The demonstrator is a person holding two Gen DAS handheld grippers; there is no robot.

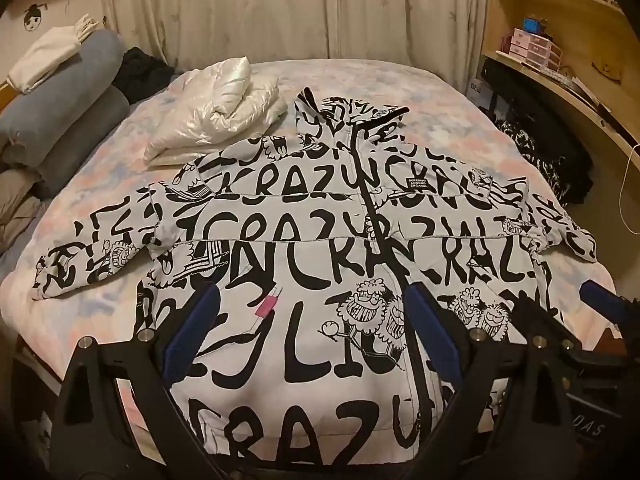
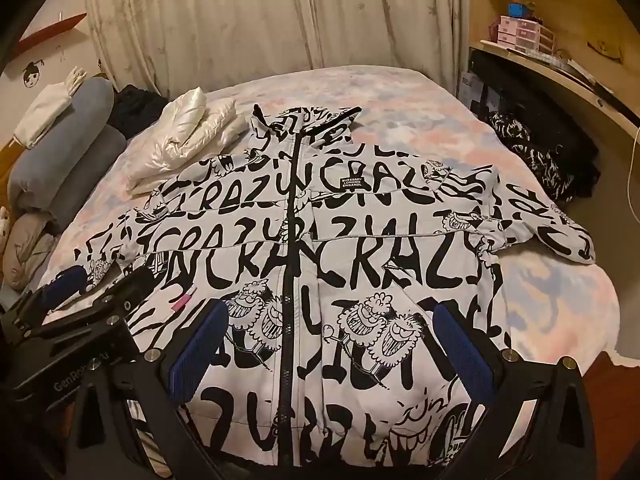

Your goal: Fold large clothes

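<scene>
While spread flat on bed (image 1: 100,184), printed jacket (image 1: 320,240) beneath left gripper (image 1: 308,332) and right gripper (image 2: 332,340), both spread wide, nothing gripped.

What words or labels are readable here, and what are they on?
"CRAZY": repeated in big black letters across the jacket.
"GenRob…": on the left gripper, partly hidden.
Small black chest patch: three lines, too blurred to read.
Box beside the bed: unreadable.
</scene>
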